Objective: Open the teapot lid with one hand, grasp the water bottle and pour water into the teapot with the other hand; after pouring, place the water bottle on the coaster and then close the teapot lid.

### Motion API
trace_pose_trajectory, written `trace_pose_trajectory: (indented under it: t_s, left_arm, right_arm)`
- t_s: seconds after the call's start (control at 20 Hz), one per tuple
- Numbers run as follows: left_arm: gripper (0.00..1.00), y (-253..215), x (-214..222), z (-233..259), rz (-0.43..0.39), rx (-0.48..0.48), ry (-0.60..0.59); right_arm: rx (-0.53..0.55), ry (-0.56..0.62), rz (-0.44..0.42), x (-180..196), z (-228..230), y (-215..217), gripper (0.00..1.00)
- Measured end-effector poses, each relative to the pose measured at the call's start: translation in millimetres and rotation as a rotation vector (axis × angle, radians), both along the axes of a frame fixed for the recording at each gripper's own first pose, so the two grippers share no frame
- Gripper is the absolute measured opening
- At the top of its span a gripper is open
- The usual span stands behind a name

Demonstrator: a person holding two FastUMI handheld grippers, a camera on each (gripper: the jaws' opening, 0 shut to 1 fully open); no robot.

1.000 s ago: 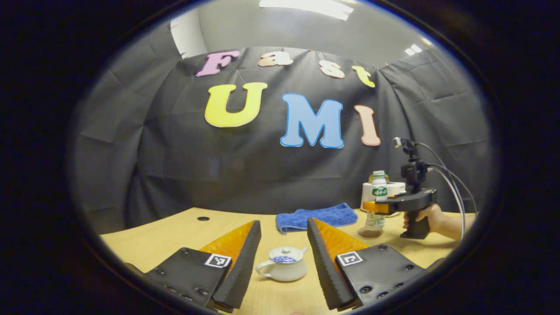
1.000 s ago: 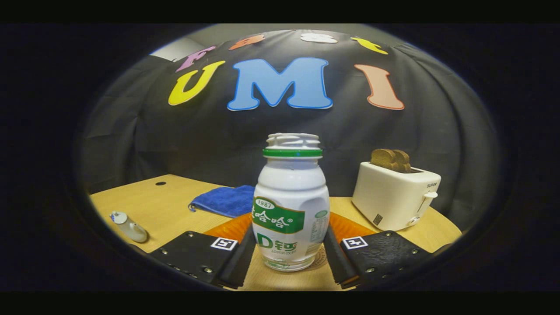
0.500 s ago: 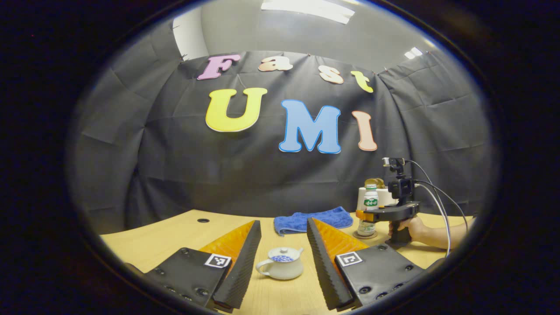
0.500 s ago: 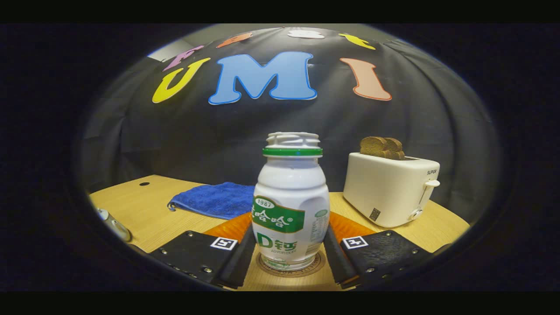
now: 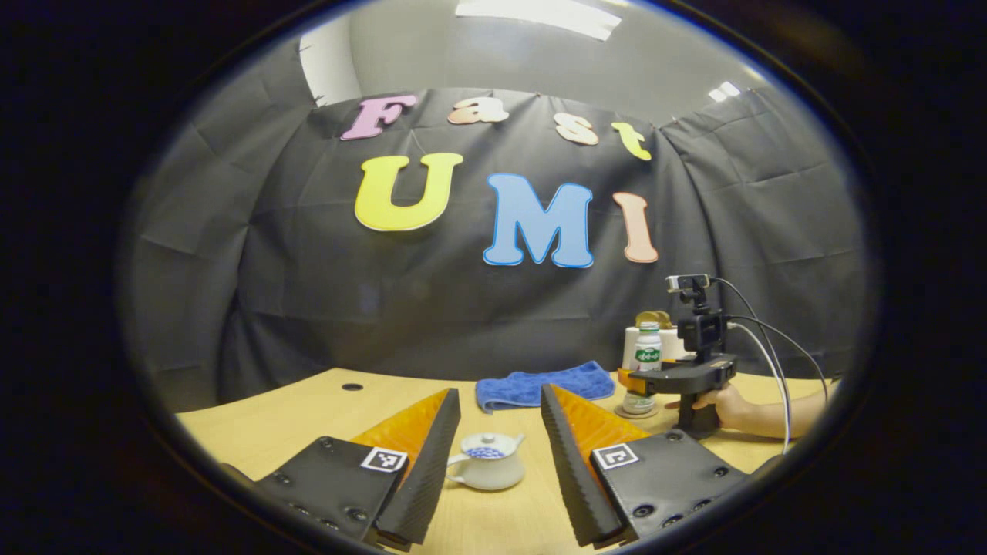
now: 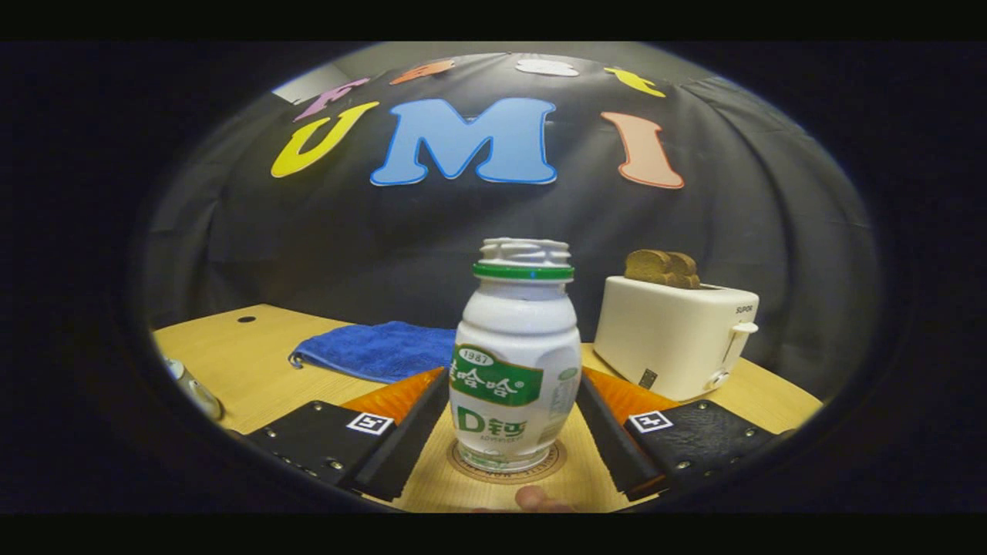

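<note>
While upright on coaster point(image 6: 505, 469), water bottle point(image 6: 515, 362), teapot point(image 5: 486, 463) lidded

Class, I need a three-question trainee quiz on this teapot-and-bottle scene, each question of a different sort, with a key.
1. True or false: the white plastic bottle with the green label stands upright on the round brown coaster.
2. Which describes the right gripper? A) open, fingers apart either side of the bottle; B) shut on the blue towel; C) gripping the white toaster.
3. Fill in: the small white ceramic teapot sits on the wooden table with its lid ____, ahead of the open left gripper.

Key: 1 true; 2 A; 3 on.
</note>
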State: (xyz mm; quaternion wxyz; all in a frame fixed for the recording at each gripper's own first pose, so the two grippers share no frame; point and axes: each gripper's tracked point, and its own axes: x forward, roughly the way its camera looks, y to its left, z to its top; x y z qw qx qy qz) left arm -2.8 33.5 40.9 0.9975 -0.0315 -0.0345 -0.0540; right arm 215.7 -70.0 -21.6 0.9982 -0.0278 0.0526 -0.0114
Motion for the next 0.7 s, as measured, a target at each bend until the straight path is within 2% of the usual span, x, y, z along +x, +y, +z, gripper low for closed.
trace_pose_trajectory:
  t_s: [0.15, 0.35, 0.4, 0.45, 0.5, 0.65, 0.7]
  left_arm:
    - [0.78, -6, -7, 1, -0.008, 0.008, 0.004]
    - [0.75, -32, -9, -12, -0.043, -0.028, 0.024]
    - [0.78, -42, -7, -24, -0.06, -0.04, 0.05]
    - [0.84, -51, -4, -36, -0.069, -0.057, 0.078]
    - [0.86, -56, -3, -43, -0.07, -0.069, 0.096]
    - [0.85, -77, -6, -63, -0.107, -0.059, 0.14]
    - [0.89, -78, -8, -66, -0.1, -0.045, 0.14]
  right_arm:
    - [0.002, -0.044, 0.016, -38, 13, 2, 0.95]
    - [0.077, -0.075, 0.045, -131, 17, 21, 0.95]
    - [0.067, -0.082, 0.049, -155, 19, 27, 0.95]
    - [0.054, -0.09, 0.037, -178, 18, 30, 0.95]
    - [0.046, -0.093, 0.016, -198, 15, 31, 0.95]
    - [0.073, -0.083, 0.056, -241, 2, 56, 0.95]
    - [0.099, -0.062, 0.065, -246, -4, 64, 0.95]
